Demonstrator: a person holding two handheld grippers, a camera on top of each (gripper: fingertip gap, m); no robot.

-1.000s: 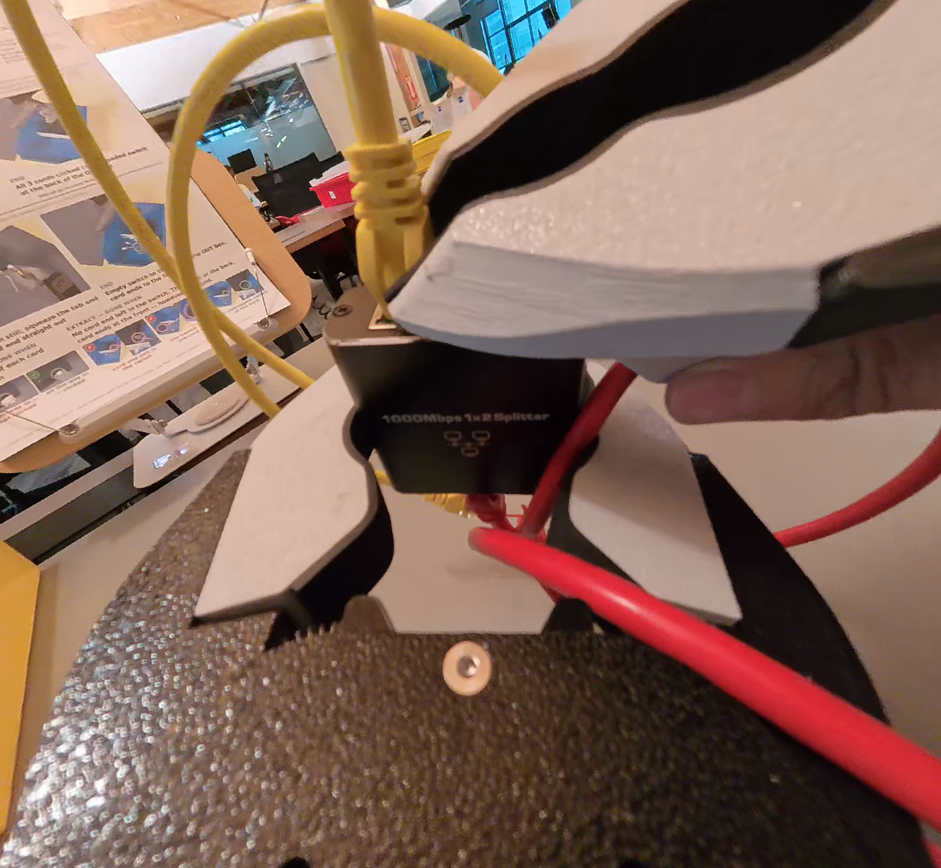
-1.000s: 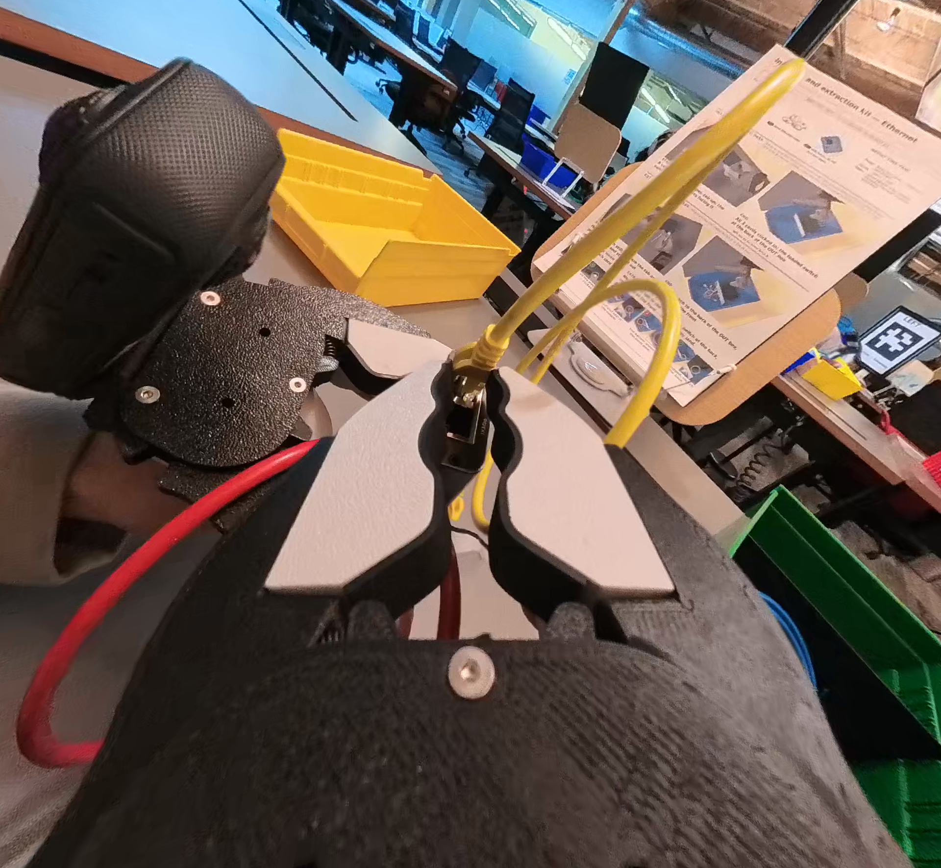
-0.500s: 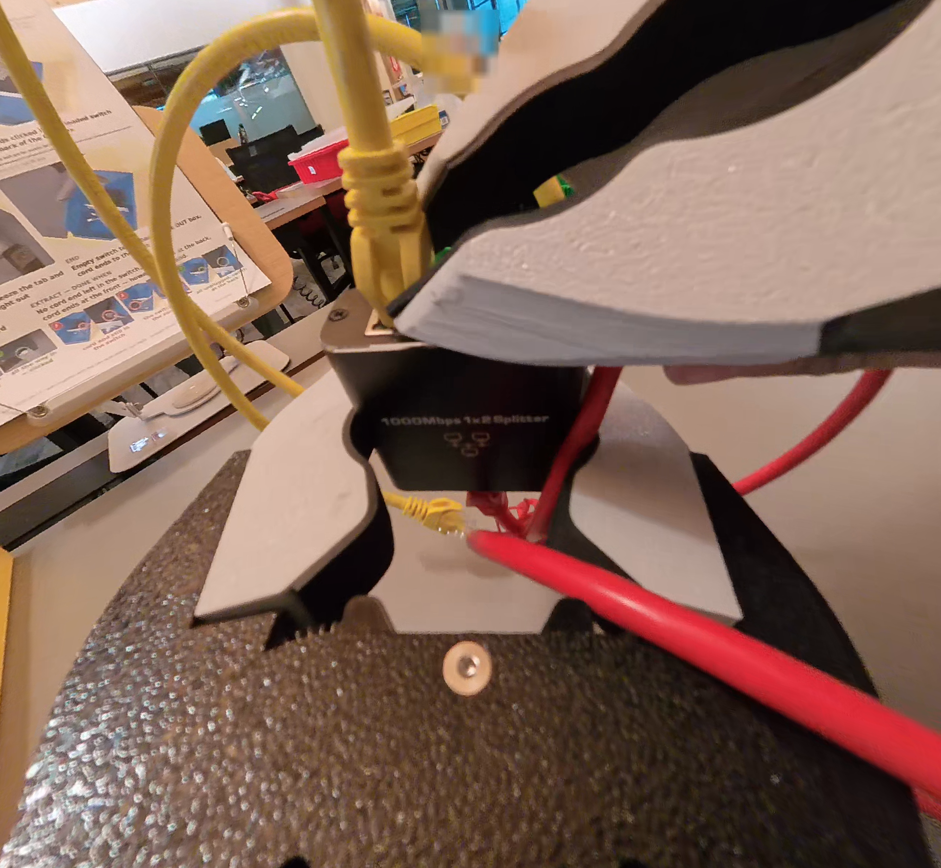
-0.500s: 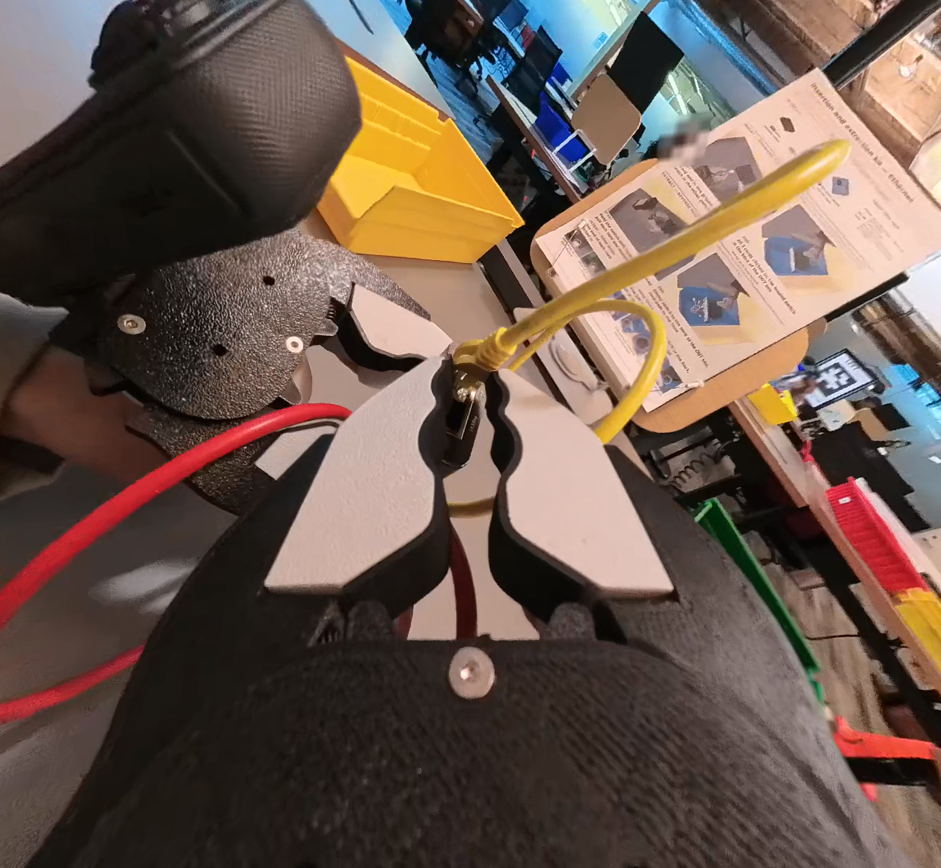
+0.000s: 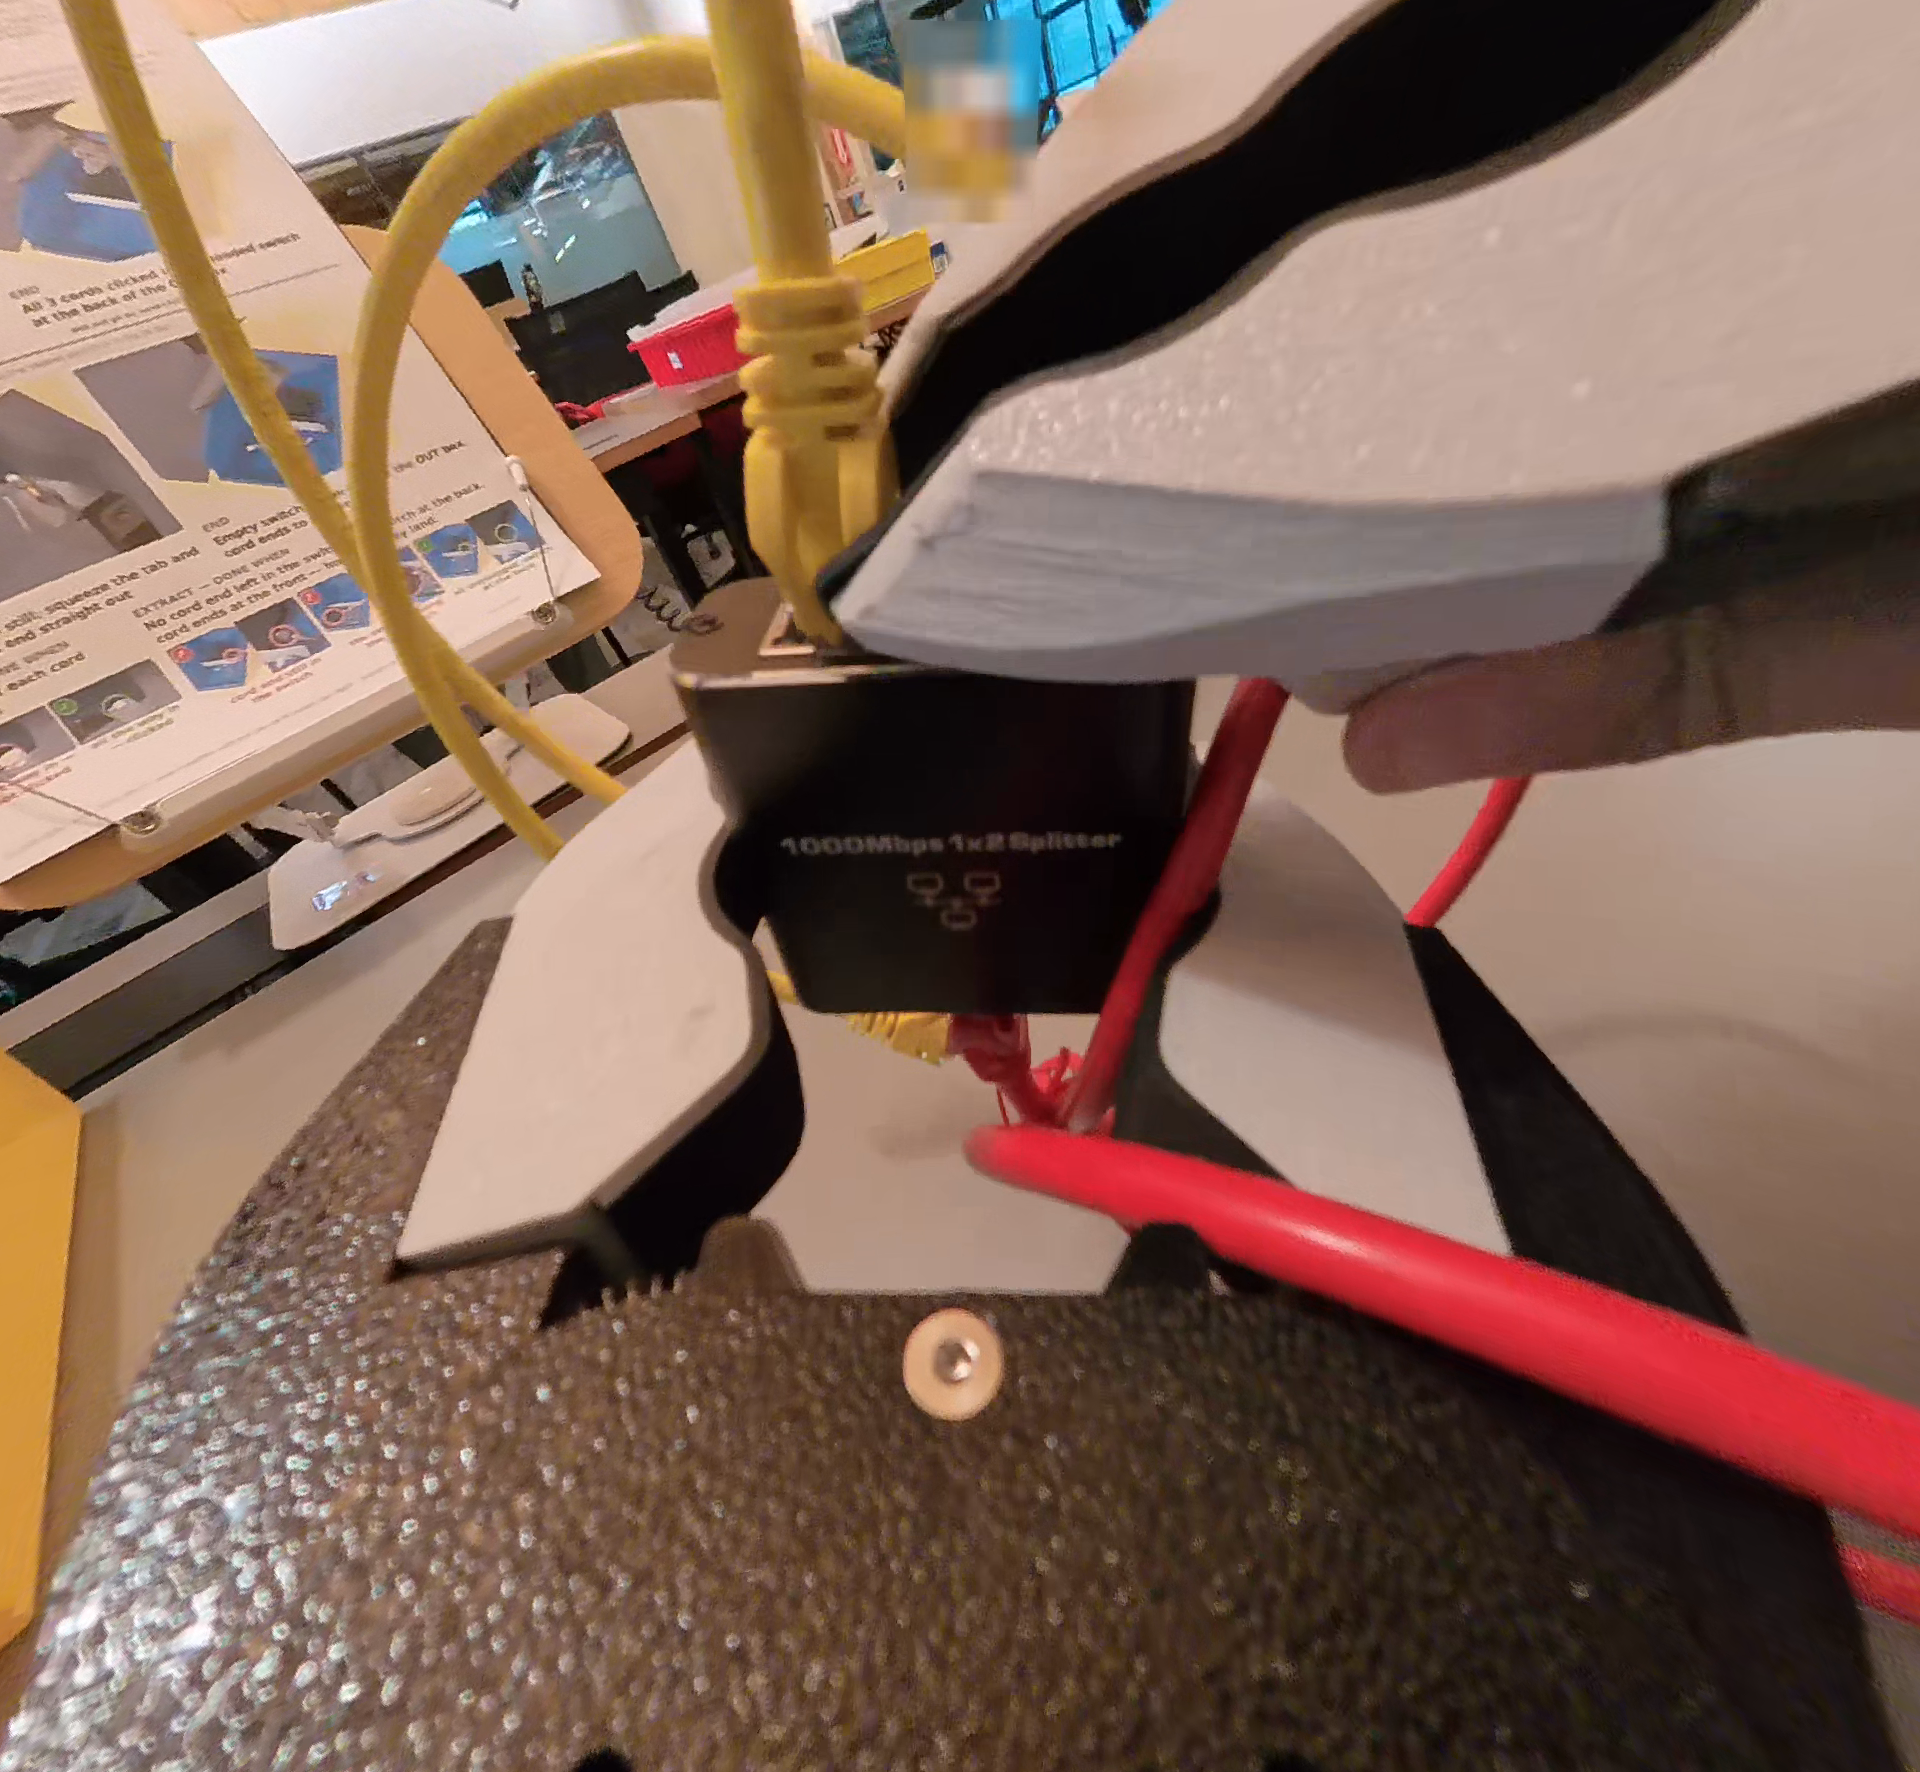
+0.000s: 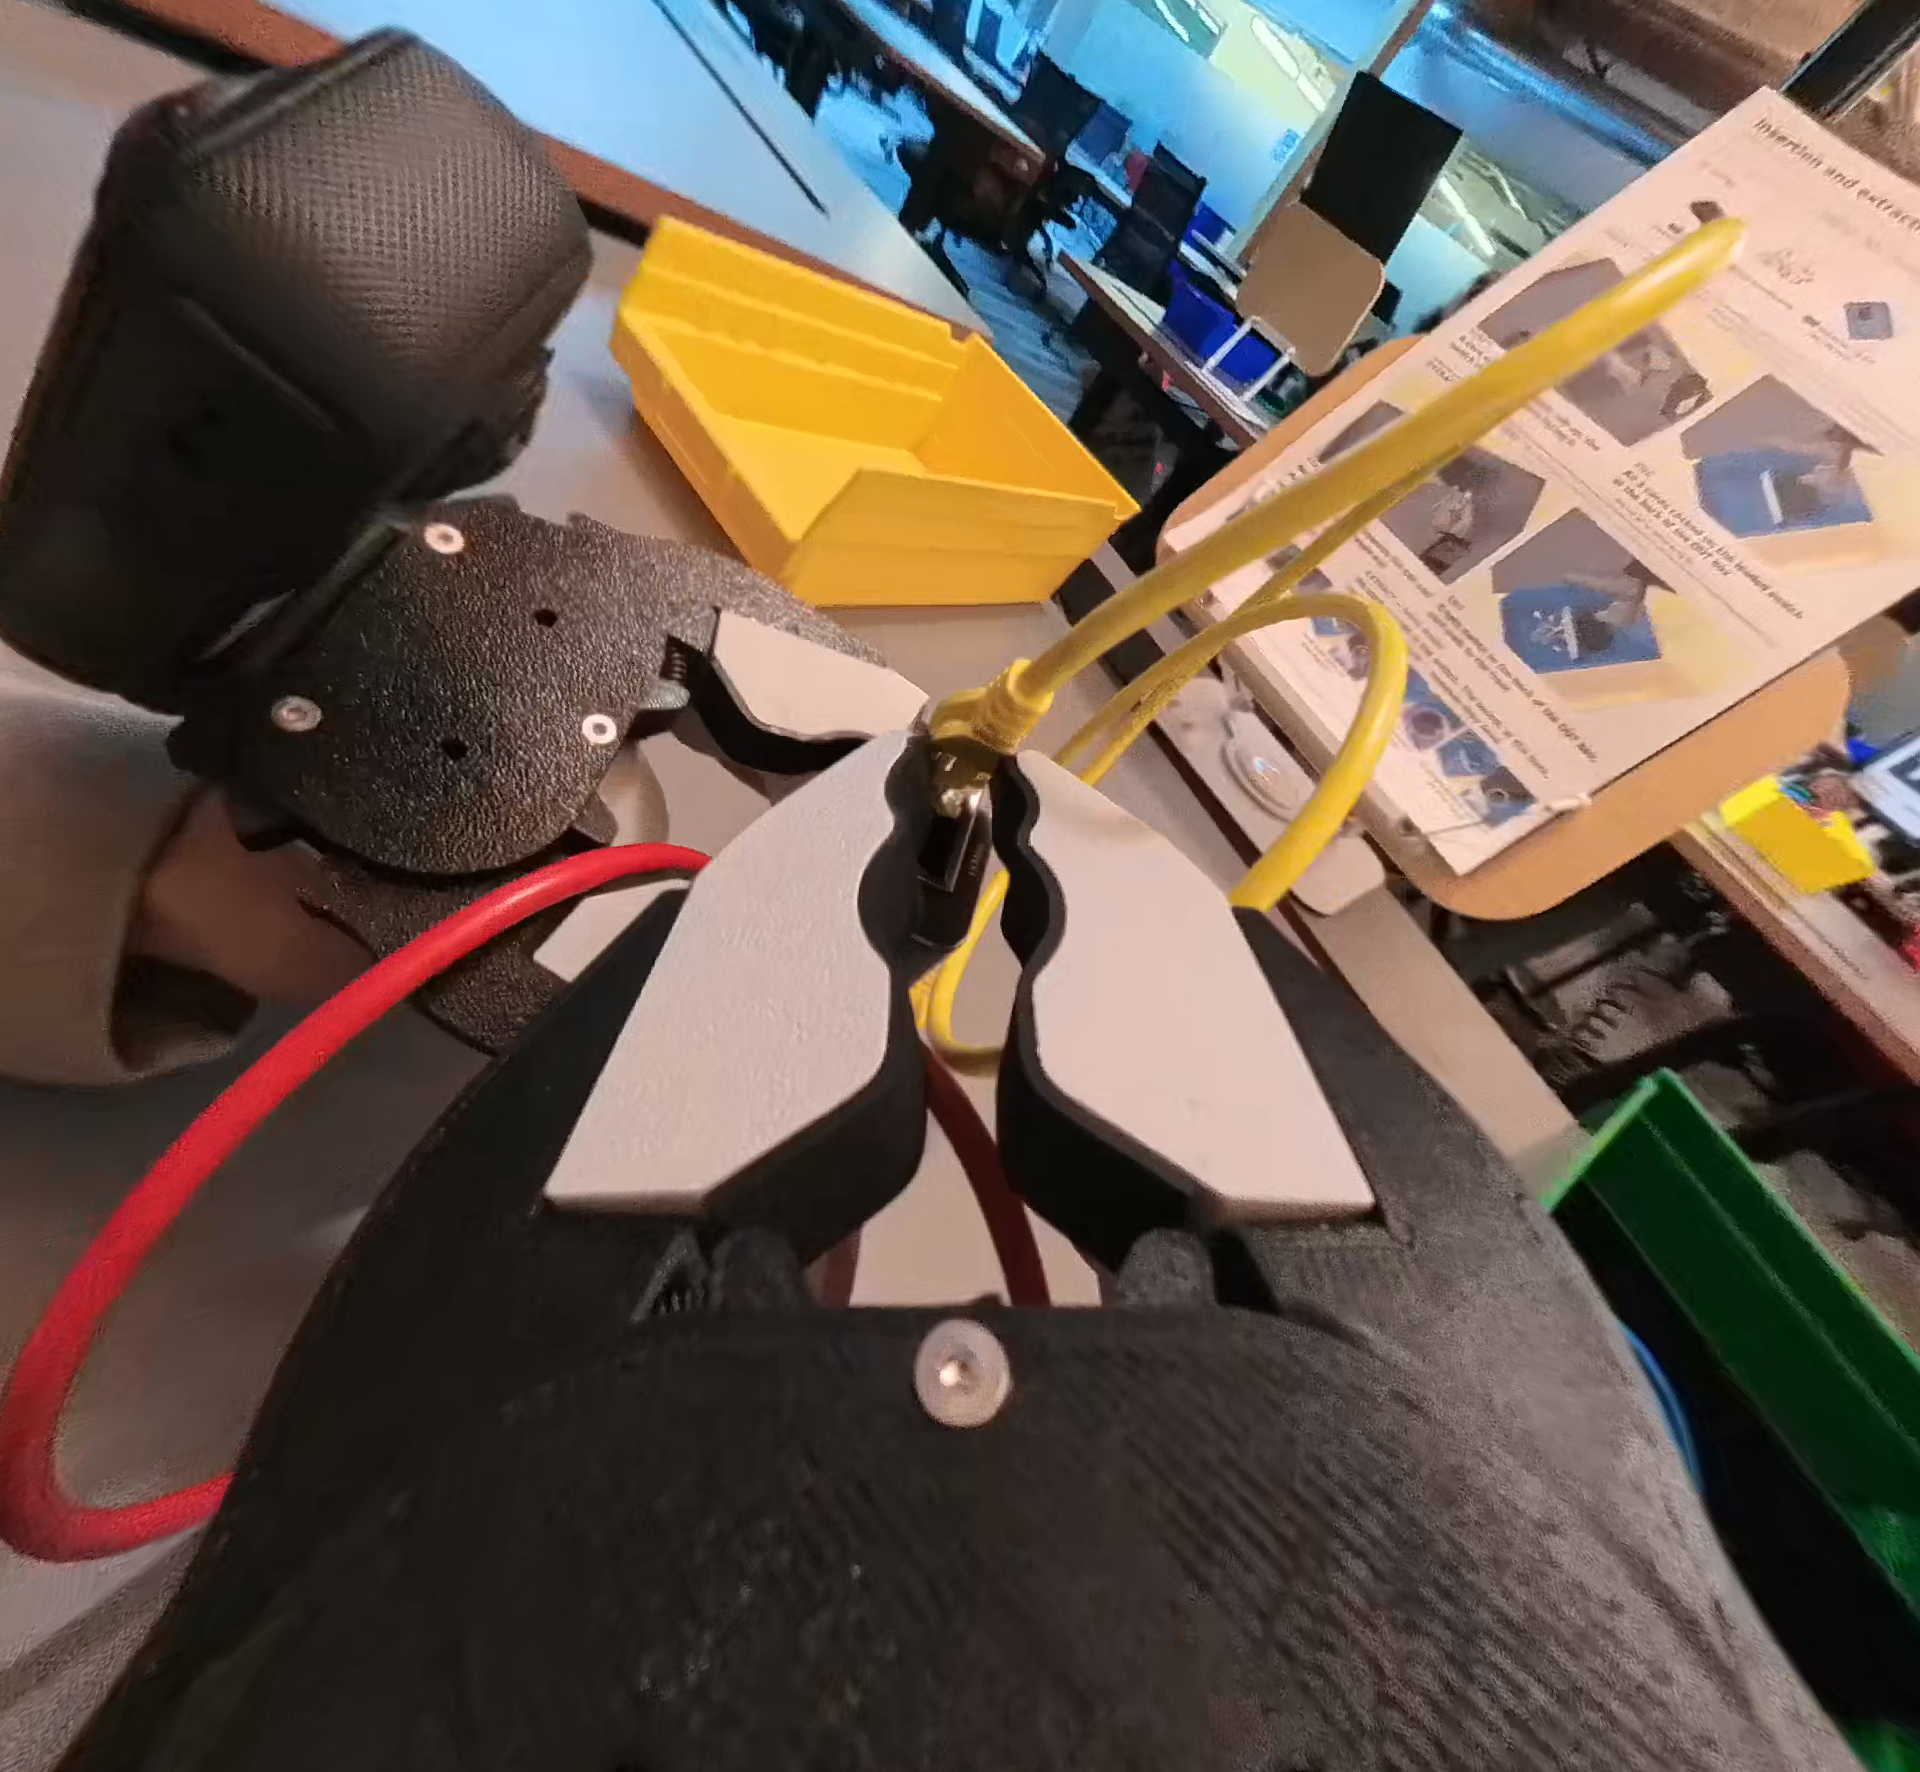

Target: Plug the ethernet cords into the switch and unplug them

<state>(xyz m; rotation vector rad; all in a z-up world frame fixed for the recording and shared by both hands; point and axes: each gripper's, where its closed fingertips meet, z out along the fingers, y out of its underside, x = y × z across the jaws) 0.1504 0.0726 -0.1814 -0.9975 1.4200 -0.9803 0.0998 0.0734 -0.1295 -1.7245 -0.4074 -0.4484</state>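
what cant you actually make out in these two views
- Left wrist view: the switch's top port, where the yellow plug meets it, is hidden by the right gripper's finger, so how far it is seated can't be told.
- Left wrist view: the bottom ports are hidden by the switch body; only bits of yellow and red plugs show.
- Right wrist view: the right gripper hides most of the switch.
- The red cord runs off the frame edge.
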